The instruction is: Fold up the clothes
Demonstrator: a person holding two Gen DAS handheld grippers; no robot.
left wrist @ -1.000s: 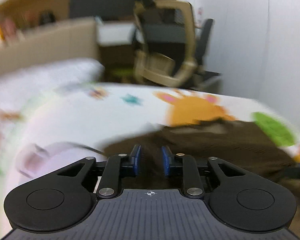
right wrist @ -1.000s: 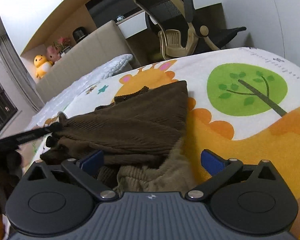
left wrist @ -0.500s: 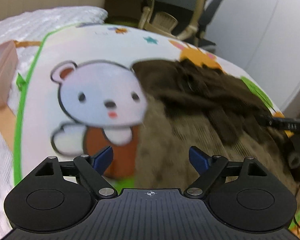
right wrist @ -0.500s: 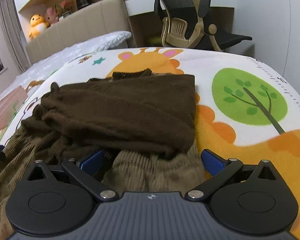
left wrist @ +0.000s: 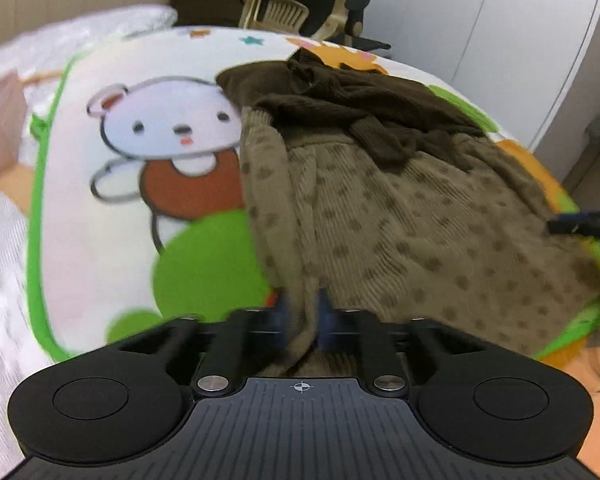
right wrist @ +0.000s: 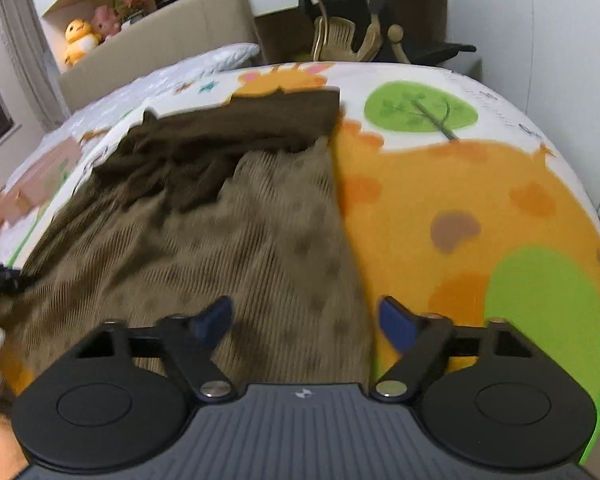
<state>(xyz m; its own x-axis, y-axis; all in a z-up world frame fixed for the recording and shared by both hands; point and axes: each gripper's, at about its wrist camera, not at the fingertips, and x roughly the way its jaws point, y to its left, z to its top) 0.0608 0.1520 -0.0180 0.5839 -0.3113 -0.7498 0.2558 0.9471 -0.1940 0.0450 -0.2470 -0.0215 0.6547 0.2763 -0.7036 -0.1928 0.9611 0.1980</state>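
Your garment is a ribbed tan skirt (left wrist: 400, 216) with darker dots, spread flat on the cartoon-printed mat (left wrist: 112, 208). A dark brown knit top (left wrist: 352, 100), crumpled, lies across its far end. Its near-left hem bunches into a raised fold.

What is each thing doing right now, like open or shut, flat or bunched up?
left tongs: shut on the spotted tan garment's edge.
right tongs: open, over the tan garment's right edge.
spotted tan garment: spread out, edge pinched.
dark brown garment: rumpled, lying on the tan one's far end.
play mat: flat under both.
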